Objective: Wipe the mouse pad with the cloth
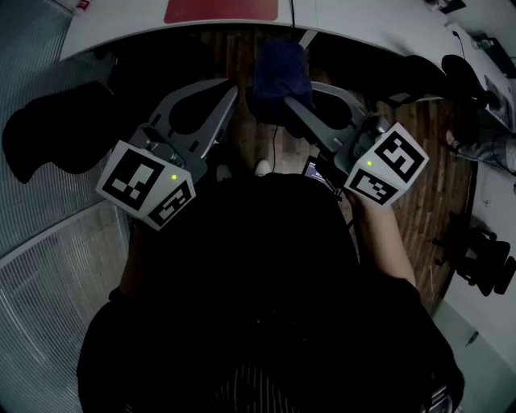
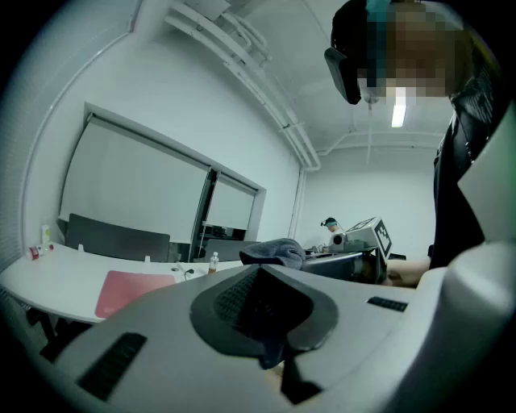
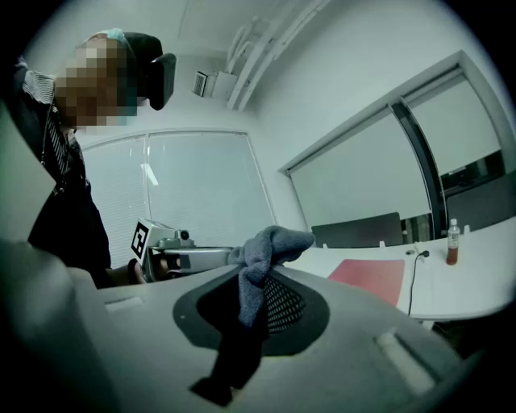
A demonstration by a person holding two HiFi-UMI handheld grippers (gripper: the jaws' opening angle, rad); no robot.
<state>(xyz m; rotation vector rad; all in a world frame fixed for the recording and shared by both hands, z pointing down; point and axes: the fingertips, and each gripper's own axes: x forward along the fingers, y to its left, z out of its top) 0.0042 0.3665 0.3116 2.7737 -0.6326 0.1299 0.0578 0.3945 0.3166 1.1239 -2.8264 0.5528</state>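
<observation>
I hold both grippers close to my chest, short of the table. My right gripper (image 1: 289,103) (image 3: 254,302) is shut on a dark blue-grey cloth (image 1: 278,73) (image 3: 270,246), which bunches above its jaws. The cloth (image 2: 274,252) and the right gripper (image 2: 355,246) also show in the left gripper view. My left gripper (image 1: 230,95) (image 2: 262,310) has its jaws together with nothing between them; the left gripper (image 3: 173,250) shows in the right gripper view too. The red mouse pad (image 1: 222,10) (image 2: 133,292) (image 3: 371,278) lies flat on the white curved table (image 1: 363,24), ahead of both grippers.
A small bottle (image 3: 453,242) (image 2: 213,262) and a black cable (image 3: 413,278) are on the table beside the pad. A dark chair (image 1: 48,129) stands at the left and an office chair base (image 1: 484,262) at the right on the wooden floor.
</observation>
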